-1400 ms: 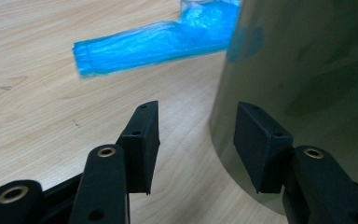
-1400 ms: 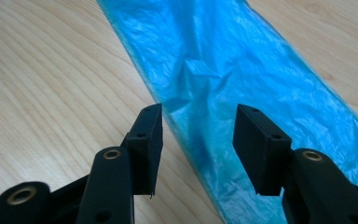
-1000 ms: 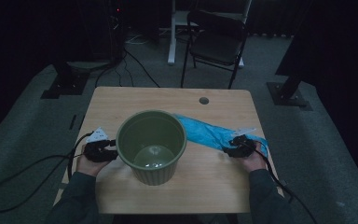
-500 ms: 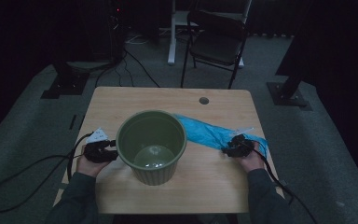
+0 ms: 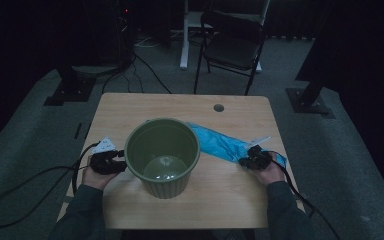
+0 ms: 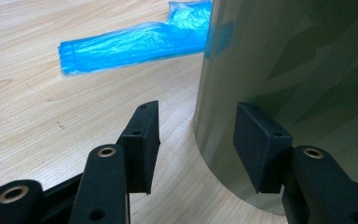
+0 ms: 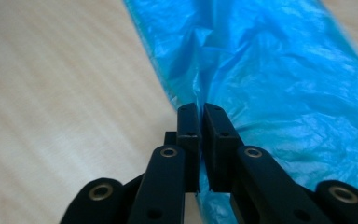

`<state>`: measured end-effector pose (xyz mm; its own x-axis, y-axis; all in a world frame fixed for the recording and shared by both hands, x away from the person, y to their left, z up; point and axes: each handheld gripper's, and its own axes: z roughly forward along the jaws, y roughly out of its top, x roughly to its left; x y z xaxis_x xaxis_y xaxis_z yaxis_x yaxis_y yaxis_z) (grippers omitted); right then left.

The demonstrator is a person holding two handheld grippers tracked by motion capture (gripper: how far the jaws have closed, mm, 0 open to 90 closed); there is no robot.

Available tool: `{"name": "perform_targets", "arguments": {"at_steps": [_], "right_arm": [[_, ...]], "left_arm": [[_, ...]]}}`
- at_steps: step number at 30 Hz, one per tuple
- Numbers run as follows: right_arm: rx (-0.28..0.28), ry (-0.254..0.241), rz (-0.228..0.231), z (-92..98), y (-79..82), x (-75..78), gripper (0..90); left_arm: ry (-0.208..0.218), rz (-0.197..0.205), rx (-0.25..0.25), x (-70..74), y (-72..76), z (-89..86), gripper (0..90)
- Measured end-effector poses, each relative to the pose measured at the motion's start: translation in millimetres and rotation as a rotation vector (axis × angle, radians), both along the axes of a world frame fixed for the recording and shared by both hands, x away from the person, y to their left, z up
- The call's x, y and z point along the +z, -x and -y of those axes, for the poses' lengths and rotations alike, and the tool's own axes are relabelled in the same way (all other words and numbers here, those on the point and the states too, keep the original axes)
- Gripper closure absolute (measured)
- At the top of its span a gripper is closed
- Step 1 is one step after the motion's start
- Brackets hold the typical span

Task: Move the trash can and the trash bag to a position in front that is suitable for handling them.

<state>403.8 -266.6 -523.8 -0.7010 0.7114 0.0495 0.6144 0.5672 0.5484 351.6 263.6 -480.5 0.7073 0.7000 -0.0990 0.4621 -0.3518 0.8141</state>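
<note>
A round olive-green pot of smooth, matte plastic stands upright on the pale wood-grain counter; its outer wall is ribbed toward the base and its inside holds a pale, glossy patch at the bottom. No writing or label can be read on it. Beside it lies a crinkled, translucent blue plastic bag, flat and elongated, its surface full of fine creases.

The left gripper has its black, block-shaped fingers spread apart, holding nothing. In the left gripper view the pot's curved wall rises just ahead of and behind the right-hand finger, while bare counter lies before the other; the blue bag stretches farther beyond the fingertips.

The right gripper has its fingers drawn together, a thin fold of the blue bag pinched between them. The rest of the bag spreads ahead of and to the right of those fingers, with bare counter to their left.
</note>
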Motion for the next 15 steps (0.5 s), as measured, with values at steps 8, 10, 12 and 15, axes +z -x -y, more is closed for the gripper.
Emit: {"name": "perform_targets", "arguments": {"at_steps": [8,10,12,15], "right_arm": [[0.105,0.016,-0.040,-20.9,16.7,2.4,89.5],[0.123,0.019,-0.046,-27.2,18.3,2.8,89.6],[0.144,0.018,-0.053,-32.9,19.7,3.2,89.7],[0.166,0.023,-0.061,-37.9,21.8,4.1,90.0]], "left_arm": [[0.001,0.003,-0.012,-0.1,0.3,4.0,51.3],[0.001,0.002,-0.016,0.1,0.5,5.5,51.3],[0.001,0.002,-0.020,0.0,0.4,6.7,51.3],[0.003,0.001,-0.026,-0.1,0.4,8.9,51.3]]}}
